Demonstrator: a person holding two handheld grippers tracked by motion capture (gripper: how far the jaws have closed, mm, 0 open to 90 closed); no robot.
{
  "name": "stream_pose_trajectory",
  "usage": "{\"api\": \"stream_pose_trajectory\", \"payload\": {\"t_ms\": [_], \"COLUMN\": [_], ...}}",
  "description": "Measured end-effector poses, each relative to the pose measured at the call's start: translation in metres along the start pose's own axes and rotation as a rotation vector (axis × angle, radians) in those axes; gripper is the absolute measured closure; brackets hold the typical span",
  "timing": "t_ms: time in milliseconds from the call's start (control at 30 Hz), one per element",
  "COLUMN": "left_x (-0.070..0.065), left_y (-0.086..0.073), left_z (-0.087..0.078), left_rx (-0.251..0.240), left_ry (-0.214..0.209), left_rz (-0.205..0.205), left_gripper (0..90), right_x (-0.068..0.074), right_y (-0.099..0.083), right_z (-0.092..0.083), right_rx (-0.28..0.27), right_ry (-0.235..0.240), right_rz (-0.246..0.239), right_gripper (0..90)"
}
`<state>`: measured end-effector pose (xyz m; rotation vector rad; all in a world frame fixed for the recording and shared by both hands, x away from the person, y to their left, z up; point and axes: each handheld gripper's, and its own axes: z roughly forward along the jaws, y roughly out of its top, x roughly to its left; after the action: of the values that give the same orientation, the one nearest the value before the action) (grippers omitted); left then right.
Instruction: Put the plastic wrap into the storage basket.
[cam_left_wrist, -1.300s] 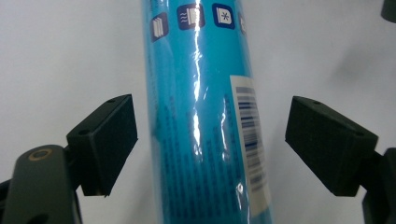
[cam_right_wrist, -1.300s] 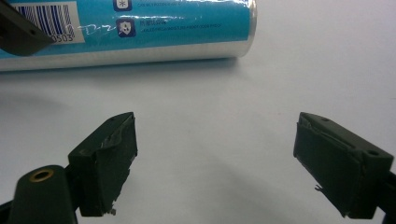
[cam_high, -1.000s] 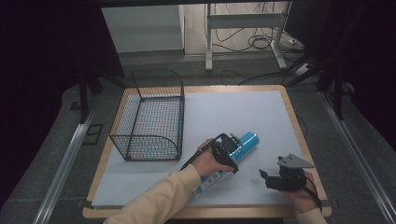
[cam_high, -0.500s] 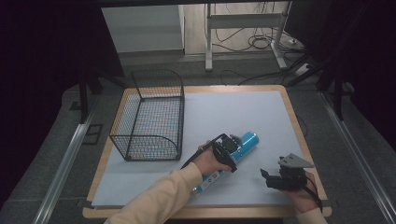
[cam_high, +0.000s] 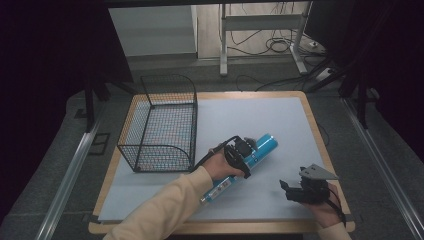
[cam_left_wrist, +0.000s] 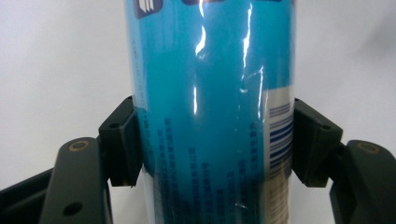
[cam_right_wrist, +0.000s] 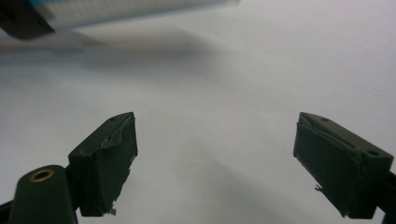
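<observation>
Blue can (cam_high: 250, 160) lying lower centre of table, clamped mid-body by left gripper (cam_left_wrist: 210, 140); jaws just closed on it. Right gripper (cam_right_wrist: 215, 163) idle lower right, jaws wide, empty. Can best kept level while carried to basket (cam_high: 162, 127), upper left.

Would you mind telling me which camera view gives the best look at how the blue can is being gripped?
The left gripper view: the blue can fills the space between the black pads, which press on both its sides. The high view shows the whole can lying slantwise under the left gripper beside the wire basket. The right gripper view catches just a blurred edge.
</observation>
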<state>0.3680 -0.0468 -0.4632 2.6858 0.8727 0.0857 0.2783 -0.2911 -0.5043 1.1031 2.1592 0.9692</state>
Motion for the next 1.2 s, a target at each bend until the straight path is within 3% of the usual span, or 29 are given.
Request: {"api": "stream_pose_trajectory", "payload": {"t_ms": [300, 667, 1200], "left_x": [0.009, 0.013, 0.018], "left_y": [0.006, 0.013, 0.019], "left_z": [-0.033, -0.052, -0.072], "left_rx": [-0.025, -0.039, -0.096], "left_ry": [0.028, 0.047, 0.067], "left_rz": [0.023, 0.035, 0.027], "left_gripper": [31.7, 31.8, 31.8], "right_x": [0.0, 0.0, -0.001], "right_y": [0.0, -0.001, -0.001], "right_z": [0.001, 0.001, 0.001], "right_rx": [0.003, 0.005, 0.006], "right_ry": [0.001, 0.002, 0.001], "right_rz": [0.0, 0.001, 0.003], "right_gripper": [13.5, 13.5, 13.6]}}
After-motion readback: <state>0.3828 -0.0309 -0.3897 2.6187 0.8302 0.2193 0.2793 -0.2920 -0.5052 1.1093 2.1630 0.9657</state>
